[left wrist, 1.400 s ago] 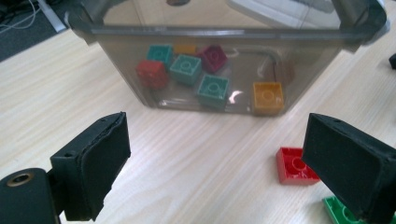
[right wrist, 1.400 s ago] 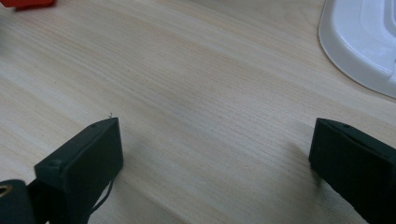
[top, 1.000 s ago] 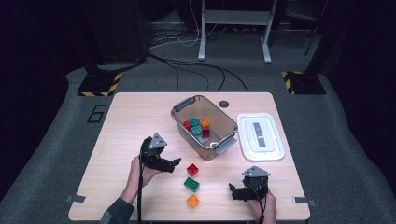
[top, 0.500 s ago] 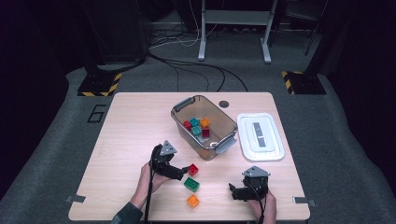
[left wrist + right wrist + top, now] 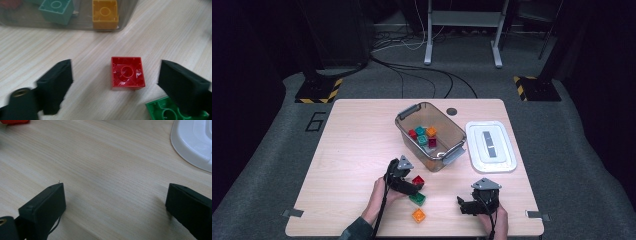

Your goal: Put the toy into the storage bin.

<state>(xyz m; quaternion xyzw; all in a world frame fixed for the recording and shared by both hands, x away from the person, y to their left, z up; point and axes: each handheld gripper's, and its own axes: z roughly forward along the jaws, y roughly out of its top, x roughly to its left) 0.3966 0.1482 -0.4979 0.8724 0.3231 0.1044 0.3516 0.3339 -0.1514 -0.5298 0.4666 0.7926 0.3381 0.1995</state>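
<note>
Red brick [image 5: 127, 72]: hollow side up on table, lower centre of high view, between left gripper [image 5: 115, 82] jaws, untouched
Left gripper: open, jaws just been closing
Right gripper [image 5: 115, 202]: open, nothing between
Green brick [image 5: 172, 112]: lower right, under one left jaw

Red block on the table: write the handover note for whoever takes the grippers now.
Left claw: open, down at the table, jaws just been closing, either side of the red block without touching it.
Right claw: open, holds nothing, over bare table near the white lid.
Things: clear bin holds several blocks. Loose in front of it: the red block, a green block and an orange block.
Done: some blocks binned.
Left: likely grip the red block, drop it in the bin, then green and orange; lid perhaps last.
</note>
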